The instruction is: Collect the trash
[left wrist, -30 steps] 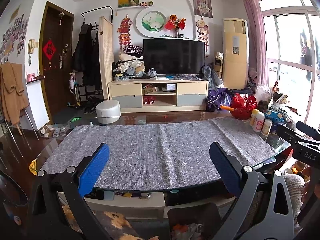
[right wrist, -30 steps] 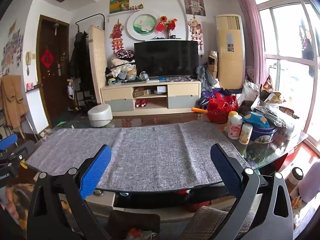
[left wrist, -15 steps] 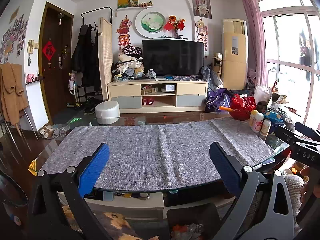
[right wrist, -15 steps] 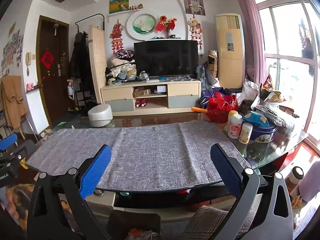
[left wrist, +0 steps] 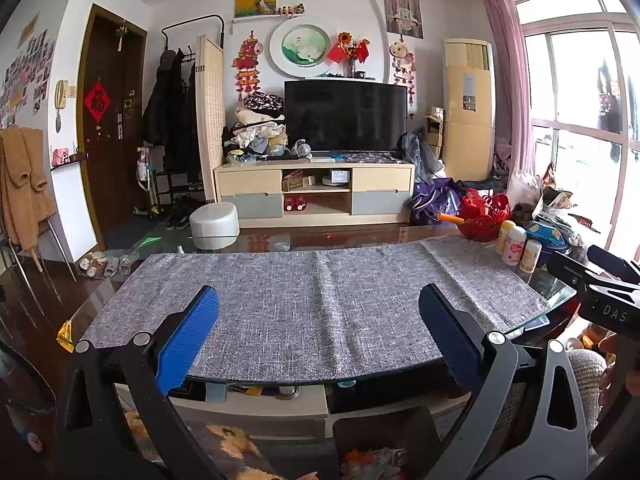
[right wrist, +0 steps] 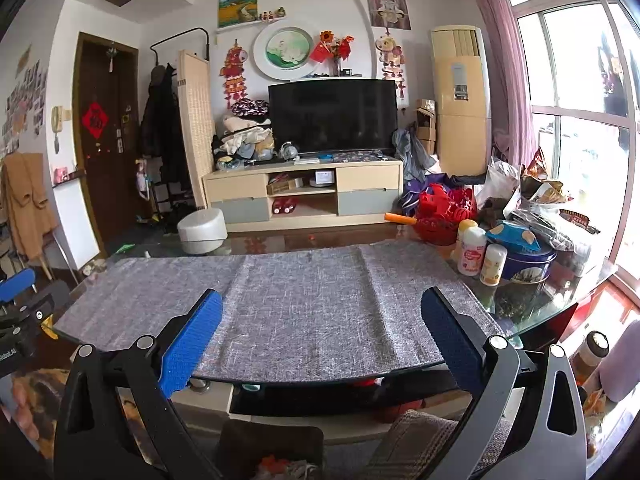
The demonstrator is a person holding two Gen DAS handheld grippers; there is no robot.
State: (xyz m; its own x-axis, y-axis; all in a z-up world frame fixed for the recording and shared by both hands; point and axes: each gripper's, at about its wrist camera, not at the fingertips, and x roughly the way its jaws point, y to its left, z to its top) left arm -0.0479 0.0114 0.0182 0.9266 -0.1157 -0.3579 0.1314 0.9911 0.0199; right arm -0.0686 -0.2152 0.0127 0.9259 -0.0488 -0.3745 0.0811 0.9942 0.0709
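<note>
Two grippers, left gripper (left wrist: 319, 336) and right gripper (right wrist: 321, 338), hang released with blue ribbed pads spread wide, nothing between them. Below each, a dark bin (right wrist: 272, 452) holds crumpled trash (right wrist: 286, 468). Ahead lies a woven grey cloth (right wrist: 304, 304) on the curved glass table (right wrist: 520, 308). At its right end crowd small bottles (right wrist: 472, 250), a blue tin (right wrist: 528, 262) and a red basket (right wrist: 440, 216). Beyond stands the television (right wrist: 332, 116).

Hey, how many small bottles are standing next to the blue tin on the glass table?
3. A yellow-capped bottle at the back, a white bottle with a pink label in front of it, and a shorter pale yellow bottle nearest the blue tin. Clutter behind may hide more.
</note>
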